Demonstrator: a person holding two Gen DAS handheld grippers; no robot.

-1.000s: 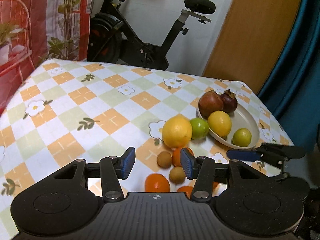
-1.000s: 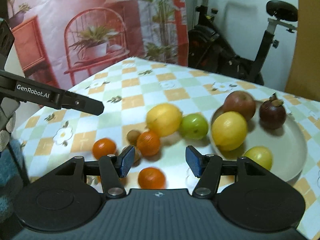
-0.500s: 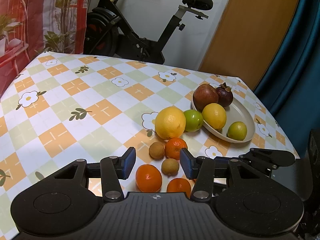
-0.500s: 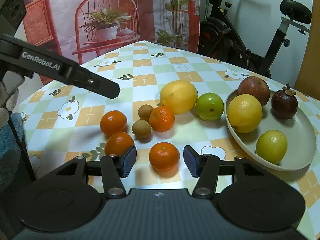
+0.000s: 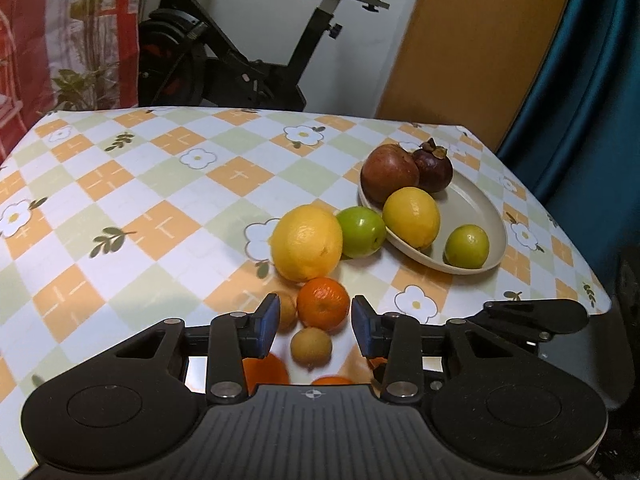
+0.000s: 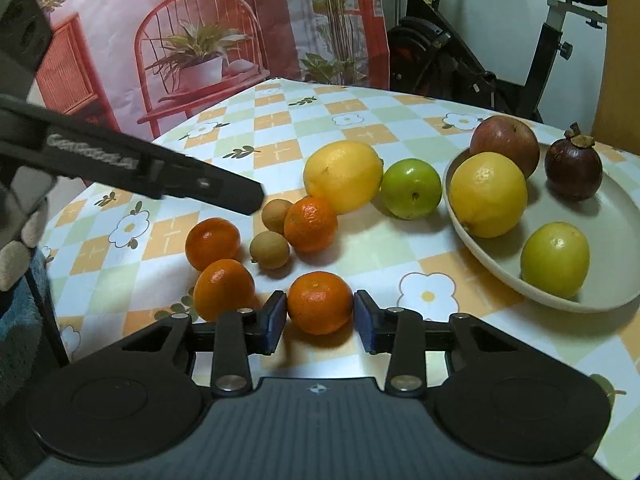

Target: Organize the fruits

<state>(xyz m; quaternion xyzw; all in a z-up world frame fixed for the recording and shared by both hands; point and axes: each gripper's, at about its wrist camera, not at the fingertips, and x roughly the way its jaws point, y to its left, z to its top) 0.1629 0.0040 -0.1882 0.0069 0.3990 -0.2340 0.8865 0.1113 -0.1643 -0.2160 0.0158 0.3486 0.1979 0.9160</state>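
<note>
Between the closing right gripper (image 6: 320, 316) pads sits a tangerine (image 6: 320, 302), hidden from the left view.

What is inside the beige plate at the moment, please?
The plate holds four fruits: a red apple, a dark mangosteen, a yellow lemon and a smaller yellow-green fruit. The plate under and behind them is covered.

Home: exercise bike (image 5: 256, 52), tablecloth (image 5: 160, 200)

plate (image 6: 472, 248) right of mandarins (image 6: 320, 302)
</note>
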